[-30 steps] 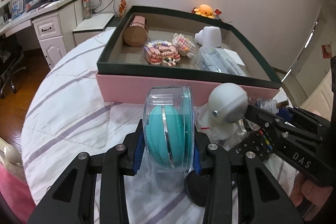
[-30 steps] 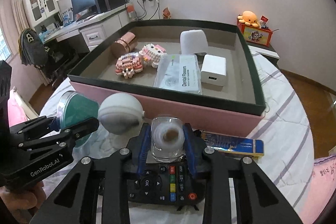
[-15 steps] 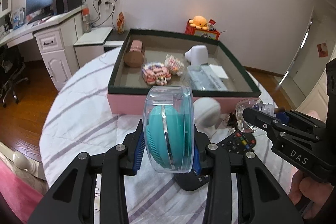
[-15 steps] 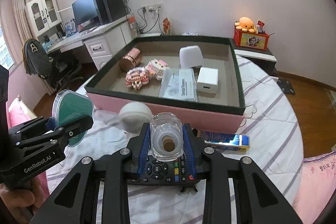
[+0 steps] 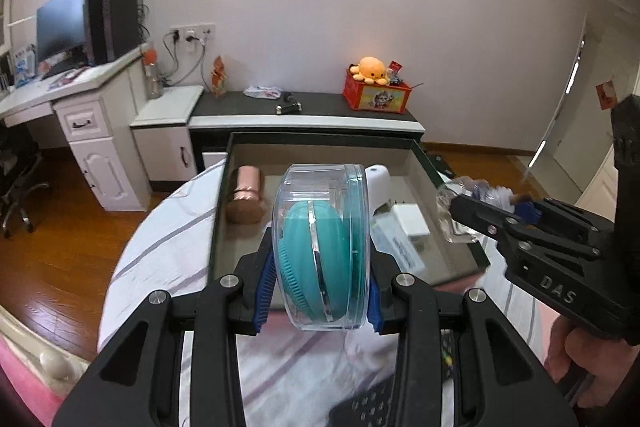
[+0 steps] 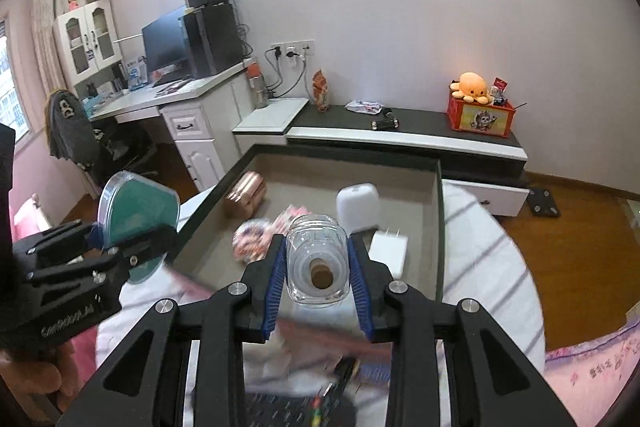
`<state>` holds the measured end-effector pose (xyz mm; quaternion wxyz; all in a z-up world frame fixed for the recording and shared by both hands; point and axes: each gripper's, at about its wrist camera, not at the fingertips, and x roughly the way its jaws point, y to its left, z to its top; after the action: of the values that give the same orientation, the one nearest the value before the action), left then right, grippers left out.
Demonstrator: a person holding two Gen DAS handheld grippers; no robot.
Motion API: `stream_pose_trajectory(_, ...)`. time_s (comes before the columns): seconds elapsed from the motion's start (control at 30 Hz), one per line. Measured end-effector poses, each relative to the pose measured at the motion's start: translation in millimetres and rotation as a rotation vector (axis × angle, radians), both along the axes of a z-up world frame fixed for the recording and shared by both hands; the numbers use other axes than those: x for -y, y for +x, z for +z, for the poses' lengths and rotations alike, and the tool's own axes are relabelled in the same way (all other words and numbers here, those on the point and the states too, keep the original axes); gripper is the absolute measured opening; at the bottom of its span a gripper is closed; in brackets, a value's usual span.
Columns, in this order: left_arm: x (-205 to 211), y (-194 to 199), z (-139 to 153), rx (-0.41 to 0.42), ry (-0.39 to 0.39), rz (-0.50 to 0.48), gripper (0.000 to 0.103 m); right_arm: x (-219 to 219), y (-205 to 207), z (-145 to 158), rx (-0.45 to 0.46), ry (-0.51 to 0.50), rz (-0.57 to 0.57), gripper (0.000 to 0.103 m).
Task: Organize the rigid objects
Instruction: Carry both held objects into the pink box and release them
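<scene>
Left wrist view: fisheye, mounted just behind the left tool (image 5: 320, 291), looking forward and downward along its fingers; very near the clear round case (image 5: 320, 247) it carries.

Right wrist view: fisheye, just behind the right tool (image 6: 318, 283), same forward, downward facing; very near the small glass jar (image 6: 318, 259) between its fingers.

Shared field: open tray (image 5: 320, 141) (image 6: 348, 153) on the striped worktop (image 5: 160, 247), low cabinet with orange plush (image 5: 370, 69) (image 6: 472, 87), desk with monitor (image 5: 60, 23) (image 6: 166, 43). Each view catches the other tool at its edge: right tool (image 5: 480, 205), left tool (image 6: 132, 239).
</scene>
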<state>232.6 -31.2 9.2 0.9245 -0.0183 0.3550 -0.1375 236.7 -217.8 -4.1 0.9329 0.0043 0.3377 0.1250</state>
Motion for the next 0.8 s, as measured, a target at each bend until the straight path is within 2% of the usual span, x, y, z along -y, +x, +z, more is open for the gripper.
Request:
stream_pose_trajectory(0.3, 28.0, 59.1, -41.2, -0.100, 0.010, -0.045, 0.037, 12.5, 63.7, -37.9, -0.092, -0.027, -0.051, 0.032)
stream_pose_trajectory(0.5, 39.5, 70.7, -66.6, -0.152, 0.020, -0.061, 0.037, 21.8, 85.1, -57.6, -0.148, -0.041, -0.070, 0.032)
stream_pose_trajectory(0.8, 44.7, 76.0, -80.6, -0.178, 0.046, -0.045, 0.037, 18.2, 92.3, -72.5, -0.194, -0.057, -0.069, 0.032)
